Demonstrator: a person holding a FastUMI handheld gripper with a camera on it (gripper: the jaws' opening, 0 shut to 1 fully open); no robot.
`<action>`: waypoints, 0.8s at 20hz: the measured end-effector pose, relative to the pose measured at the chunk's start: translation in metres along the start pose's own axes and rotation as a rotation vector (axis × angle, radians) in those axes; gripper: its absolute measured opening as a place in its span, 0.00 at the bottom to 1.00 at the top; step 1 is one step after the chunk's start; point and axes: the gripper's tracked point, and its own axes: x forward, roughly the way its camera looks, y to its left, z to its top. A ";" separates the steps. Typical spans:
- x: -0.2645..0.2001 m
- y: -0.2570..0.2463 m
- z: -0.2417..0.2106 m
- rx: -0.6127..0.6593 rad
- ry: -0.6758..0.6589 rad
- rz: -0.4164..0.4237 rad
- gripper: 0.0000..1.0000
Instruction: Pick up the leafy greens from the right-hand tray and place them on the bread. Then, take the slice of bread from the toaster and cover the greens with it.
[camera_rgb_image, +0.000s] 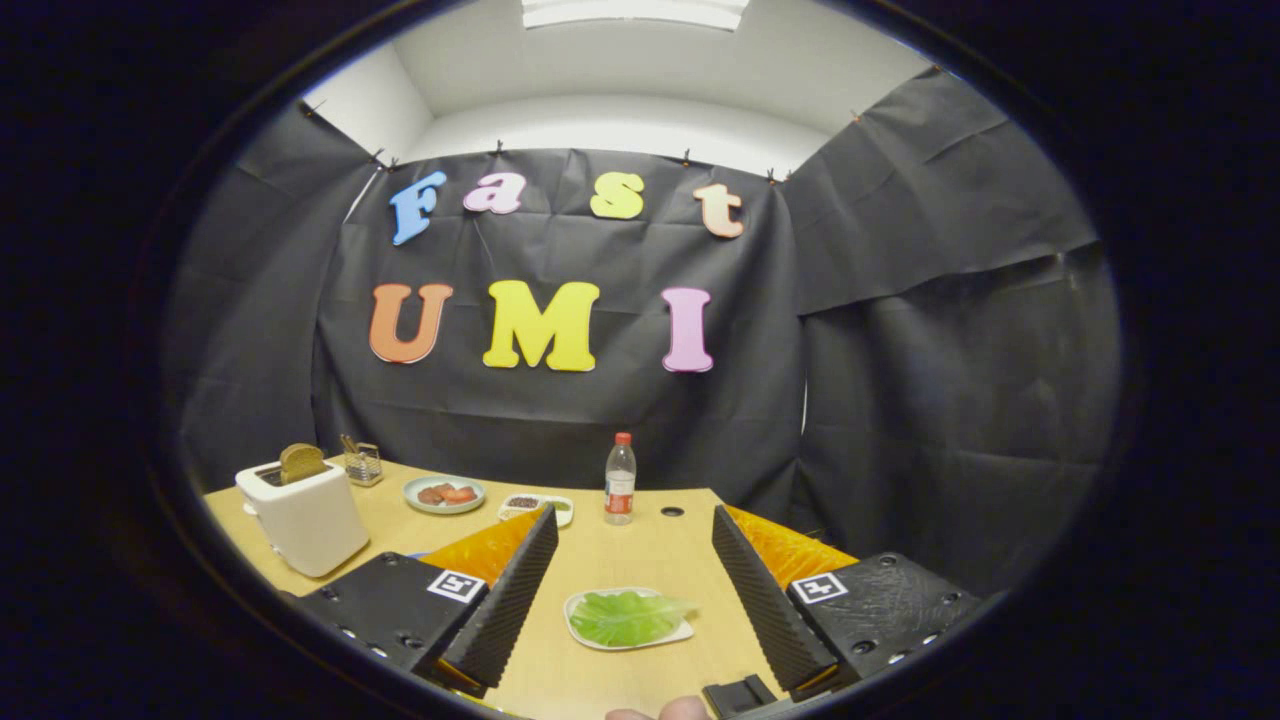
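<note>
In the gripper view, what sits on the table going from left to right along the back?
Toaster with bread slice → wire basket → plate → small tray → bottle. The open gripper frames the leafy greens.

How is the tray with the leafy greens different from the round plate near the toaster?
The white tray lies between the open tool's fingers and holds leafy greens. The round plate sits beyond them, beside the toaster, holding reddish food. Both rest flat on the table.

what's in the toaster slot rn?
A brown slice of bread stands in the white toaster, its top half sticking out. The lower half is hidden inside the slot. The gripper is open, fingers either side of the tray of greens.
</note>
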 end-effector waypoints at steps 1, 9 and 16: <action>0.005 -0.002 -0.007 0.014 0.023 0.002 0.95; 0.055 -0.027 -0.090 0.187 0.283 0.016 0.95; 0.098 -0.052 -0.160 0.439 0.481 -0.044 0.95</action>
